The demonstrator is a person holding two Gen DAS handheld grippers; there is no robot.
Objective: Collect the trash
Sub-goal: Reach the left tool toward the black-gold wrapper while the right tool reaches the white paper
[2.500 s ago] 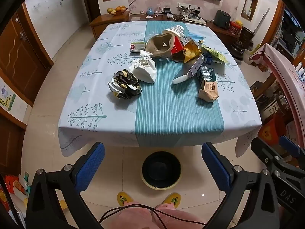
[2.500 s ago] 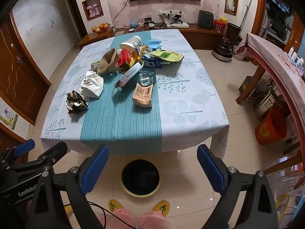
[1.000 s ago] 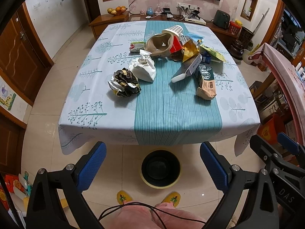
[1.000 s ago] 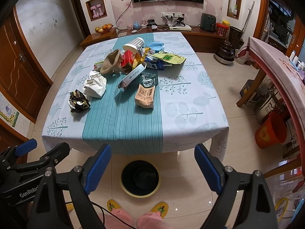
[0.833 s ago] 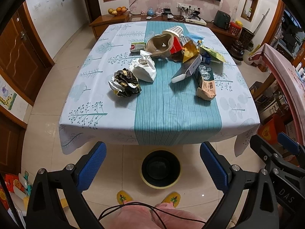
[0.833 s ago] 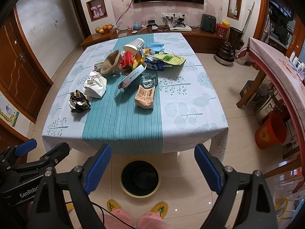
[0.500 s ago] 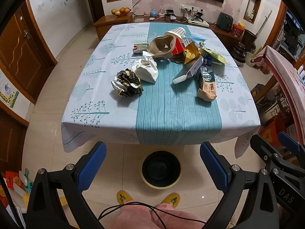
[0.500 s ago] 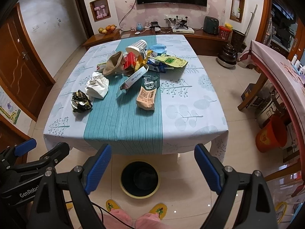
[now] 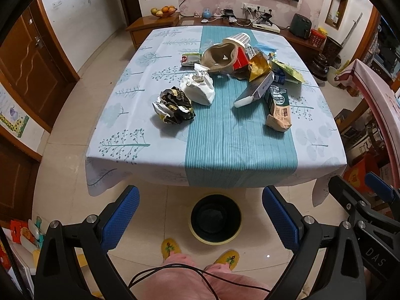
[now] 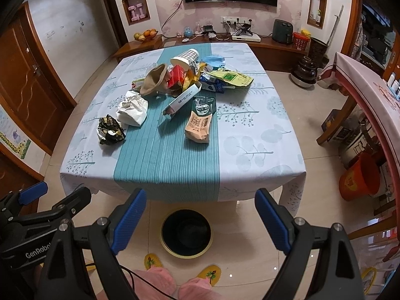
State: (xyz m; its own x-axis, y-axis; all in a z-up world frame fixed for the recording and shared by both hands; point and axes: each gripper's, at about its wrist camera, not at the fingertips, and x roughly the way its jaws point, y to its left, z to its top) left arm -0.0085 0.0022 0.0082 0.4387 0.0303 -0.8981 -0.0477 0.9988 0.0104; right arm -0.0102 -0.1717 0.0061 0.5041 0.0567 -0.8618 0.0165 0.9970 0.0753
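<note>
Trash lies on a table with a blue patterned cloth: a crumpled black-gold wrapper, a crumpled white paper bag, an orange snack packet, a long white box and a pile of cups and wrappers. A black bin stands on the floor below the near edge. My left gripper and right gripper are open and empty, held in front of the table above the bin.
A person's pink trousers and yellow slippers are below the bin. An orange bucket and another table are at the right. A sideboard with fruit and electronics stands behind. Wooden doors are at the left.
Both grippers have risen and tilted slightly up, so the table sits a little lower in view and more of the far wall shows. The trash has not moved.
</note>
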